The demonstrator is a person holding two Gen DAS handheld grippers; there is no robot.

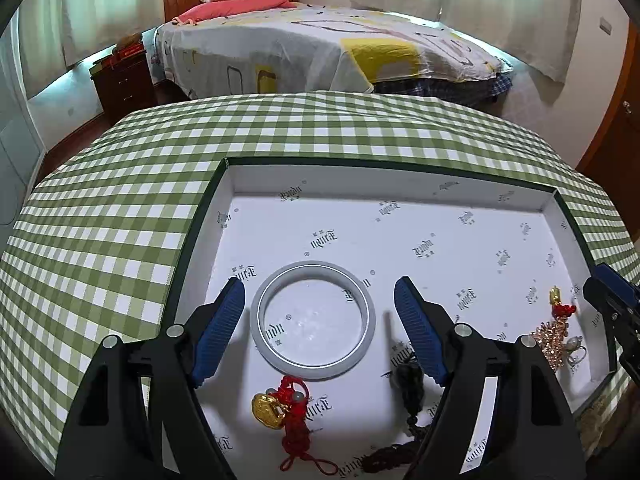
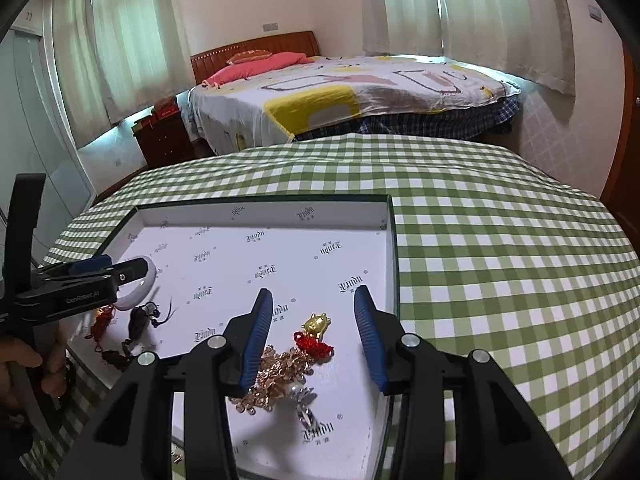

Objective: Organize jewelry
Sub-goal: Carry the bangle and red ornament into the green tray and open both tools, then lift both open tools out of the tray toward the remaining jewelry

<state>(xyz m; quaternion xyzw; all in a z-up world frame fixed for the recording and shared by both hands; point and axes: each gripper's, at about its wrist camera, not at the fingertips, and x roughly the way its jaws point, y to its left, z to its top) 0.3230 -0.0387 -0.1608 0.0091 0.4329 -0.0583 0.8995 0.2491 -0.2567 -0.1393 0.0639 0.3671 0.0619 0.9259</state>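
- Pale bangle (image 1: 313,320): lies flat on the floor of the box, straight ahead of the left gripper (image 1: 319,334) and between its two blue pads, which stand clear of the rim on both sides. Judged rigid, smooth and likely brittle, so slippery under a pinch; best taken across one wall of the ring, inside to outside, not across its full width.
- Left gripper: released, jaws wide, nothing held.
- Gold charm on red knotted cord (image 1: 280,412): just short of the left gripper's tips, toward the camera. The charm looks hard and light, the cord limp; take the knot, which should give under the pads.
- Dark beaded tassel (image 1: 408,380): beside and under the left gripper's right finger; soft and trailing.
- Gold sequin chain (image 2: 276,376): heaped under the right gripper's left finger, touching a silver ring (image 2: 306,412) and a pearl piece. Loose and tangle-prone; lift it from the heap's middle.
- Small gold charm with red knot (image 2: 316,334): between the right gripper's fingers, touched by neither.
- Right gripper (image 2: 316,336): released, jaws partly apart, empty.
- White printed box (image 2: 260,210): shallow, open, undivided; holds every piece, on the checked counter (image 2: 500,260).
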